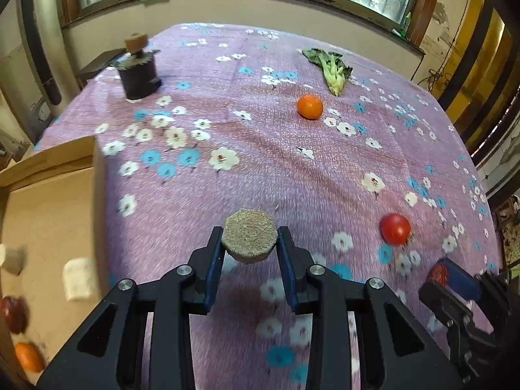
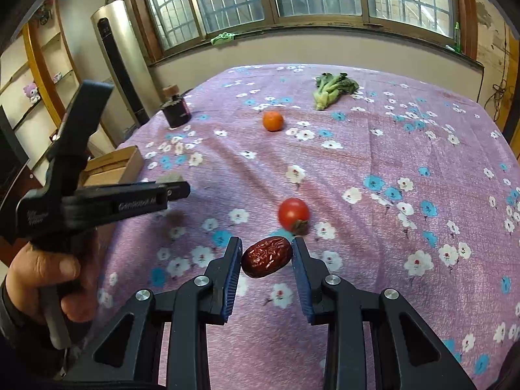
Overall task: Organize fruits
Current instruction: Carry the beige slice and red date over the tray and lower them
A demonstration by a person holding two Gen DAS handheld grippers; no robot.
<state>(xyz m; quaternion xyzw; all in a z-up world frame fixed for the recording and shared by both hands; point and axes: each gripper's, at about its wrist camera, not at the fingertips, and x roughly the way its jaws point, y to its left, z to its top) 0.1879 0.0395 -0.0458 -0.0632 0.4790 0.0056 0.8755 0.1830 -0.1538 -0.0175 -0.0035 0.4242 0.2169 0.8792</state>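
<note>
My left gripper [image 1: 249, 243] is shut on a round tan sesame cake [image 1: 250, 240], held above the purple flowered cloth. It also shows in the right wrist view [image 2: 172, 185] at the left, above the box. My right gripper [image 2: 266, 256] is shut on a wrinkled red date [image 2: 266, 257], held just above the cloth; it also shows in the left wrist view [image 1: 445, 274] at the lower right. A red tomato [image 2: 293, 213] lies just beyond the date. An orange [image 2: 273, 121] lies farther back. A cardboard box [image 1: 48, 195] at the left holds an apple [image 1: 13, 313], an orange fruit [image 1: 29, 356] and white pieces.
A green leafy vegetable [image 1: 330, 68] lies at the far right of the cloth. A dark jar with a cork stopper [image 1: 138, 71] stands at the far left. Windows and a wall are behind the table. A tall silver heater [image 2: 120, 58] stands at the left.
</note>
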